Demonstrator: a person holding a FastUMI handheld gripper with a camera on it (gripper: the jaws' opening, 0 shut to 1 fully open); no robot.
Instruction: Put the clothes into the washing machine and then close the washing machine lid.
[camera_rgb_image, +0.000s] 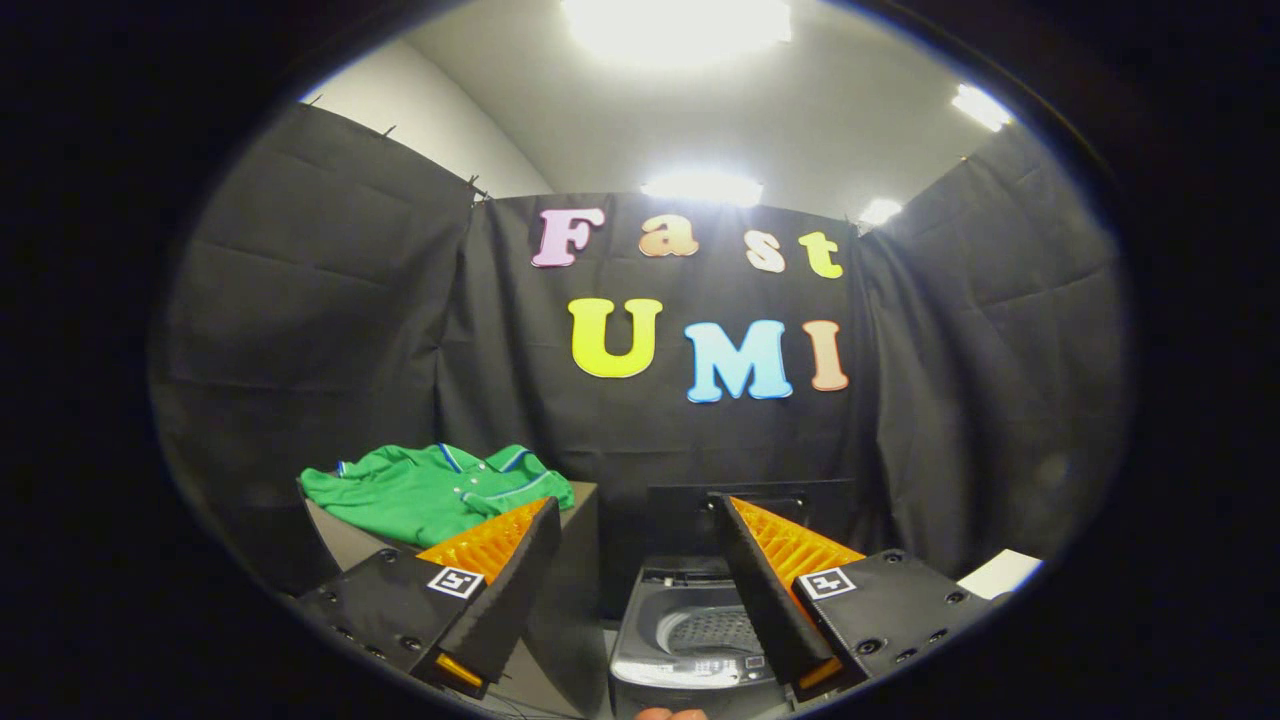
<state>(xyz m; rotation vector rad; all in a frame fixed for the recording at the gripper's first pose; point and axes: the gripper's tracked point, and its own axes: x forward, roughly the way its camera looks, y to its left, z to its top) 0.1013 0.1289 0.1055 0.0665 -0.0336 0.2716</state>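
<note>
the tool is spread wide, holding nothing; crumpled green shirt lower left on a bench; open washing machine, perforated drum, bottom centre.

A green collared shirt is lying crumpled on a raised box, while the grey top-loading washing machine is standing beside it, lid raised, drum exposed.

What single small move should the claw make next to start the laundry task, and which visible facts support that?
Probably swing the claw toward the green shirt and lower it over the fabric. Its fingers are spread wide and hold nothing; the shirt lies folded on the grey stand, beyond one finger, while the washing machine between the fingers already has its lid raised.
</note>
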